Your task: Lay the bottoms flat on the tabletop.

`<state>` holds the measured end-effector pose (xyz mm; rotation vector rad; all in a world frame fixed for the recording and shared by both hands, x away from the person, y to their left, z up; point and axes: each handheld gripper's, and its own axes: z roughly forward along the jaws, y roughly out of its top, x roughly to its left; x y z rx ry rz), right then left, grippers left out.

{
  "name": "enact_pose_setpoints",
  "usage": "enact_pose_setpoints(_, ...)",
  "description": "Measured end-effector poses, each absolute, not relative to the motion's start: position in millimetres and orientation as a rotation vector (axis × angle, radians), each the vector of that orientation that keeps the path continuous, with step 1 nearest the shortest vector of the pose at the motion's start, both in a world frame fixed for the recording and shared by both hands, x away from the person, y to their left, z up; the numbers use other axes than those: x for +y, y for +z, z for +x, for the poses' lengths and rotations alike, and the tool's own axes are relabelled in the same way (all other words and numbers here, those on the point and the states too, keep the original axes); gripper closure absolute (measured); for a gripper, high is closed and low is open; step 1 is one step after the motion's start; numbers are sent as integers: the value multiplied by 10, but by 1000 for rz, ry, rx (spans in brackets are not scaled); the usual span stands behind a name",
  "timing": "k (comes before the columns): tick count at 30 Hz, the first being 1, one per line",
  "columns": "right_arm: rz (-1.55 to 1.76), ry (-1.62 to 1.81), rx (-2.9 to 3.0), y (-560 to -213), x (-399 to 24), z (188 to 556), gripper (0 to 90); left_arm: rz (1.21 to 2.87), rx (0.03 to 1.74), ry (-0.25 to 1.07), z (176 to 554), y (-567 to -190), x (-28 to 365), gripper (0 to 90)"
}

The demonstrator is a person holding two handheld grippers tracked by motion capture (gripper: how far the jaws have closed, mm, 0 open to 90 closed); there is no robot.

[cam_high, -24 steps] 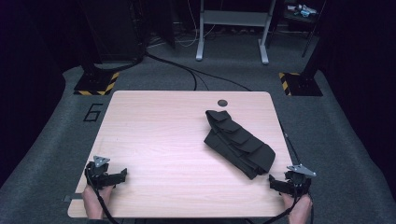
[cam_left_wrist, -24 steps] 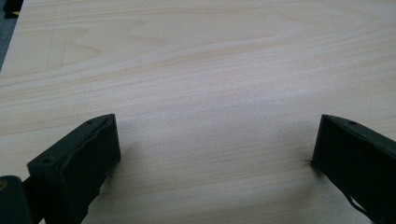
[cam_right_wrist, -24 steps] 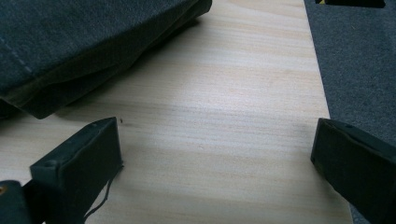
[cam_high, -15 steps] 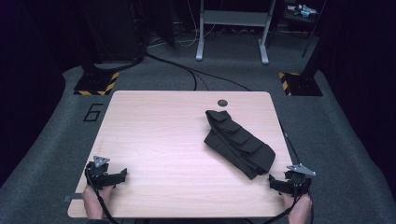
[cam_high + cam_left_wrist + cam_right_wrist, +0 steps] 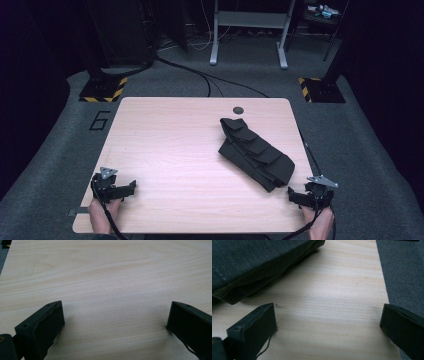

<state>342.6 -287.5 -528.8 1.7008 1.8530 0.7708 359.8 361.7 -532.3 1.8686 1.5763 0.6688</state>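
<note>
Nothing shifts between the earlier frames and now: both claws sit where they were. We see the left claw (image 5: 131, 187) at lower left of the counter (image 5: 170, 145), jaws spread wide, holding nothing. Right claw (image 5: 291, 195) at lower right, equally wide and empty, just beside the folded dark garment (image 5: 255, 152), which lies right of centre.

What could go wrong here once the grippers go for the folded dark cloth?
The folded dark cloth lies near the table's right edge, so a push from the right gripper might slide it off. Its stacked folds may come apart if open jaws catch only the top layer. The left gripper sits far off, making a two-handed lift late.
</note>
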Motion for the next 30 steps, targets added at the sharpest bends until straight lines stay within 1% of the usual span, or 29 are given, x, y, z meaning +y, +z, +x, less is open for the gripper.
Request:
enact_pose_setpoints(7, 1695, 782, 1904, -5233, -2871, 3418, 0, 1869, 1573, 667, 3600, -5323, 3617, 11)
enact_pose_setpoints(10, 1657, 798, 1898, -5074, -2840, 3354, 0, 1864, 1575, 680, 3597, -5326, 3609, 12)
enact_pose_setpoints(12, 1649, 800, 1901, -5029, -2832, 3341, 0, 1870, 1574, 671, 3598, -5322, 3615, 12)
enact_pose_setpoints(18, 1550, 872, 1926, -4689, -2715, 3274, 0, 1869, 1575, 670, 3598, -5322, 3614, 11)
enact_pose_setpoints(20, 1537, 879, 1928, -4655, -2700, 3271, 0, 1869, 1574, 671, 3598, -5322, 3615, 12)
enact_pose_setpoints(23, 1486, 915, 1951, -4520, -2616, 3317, 0, 1868, 1573, 671, 3597, -5322, 3614, 14)
enact_pose_setpoints(30, 1440, 927, 1978, -4421, -2492, 3444, 0, 1868, 1573, 672, 3597, -5322, 3614, 15)
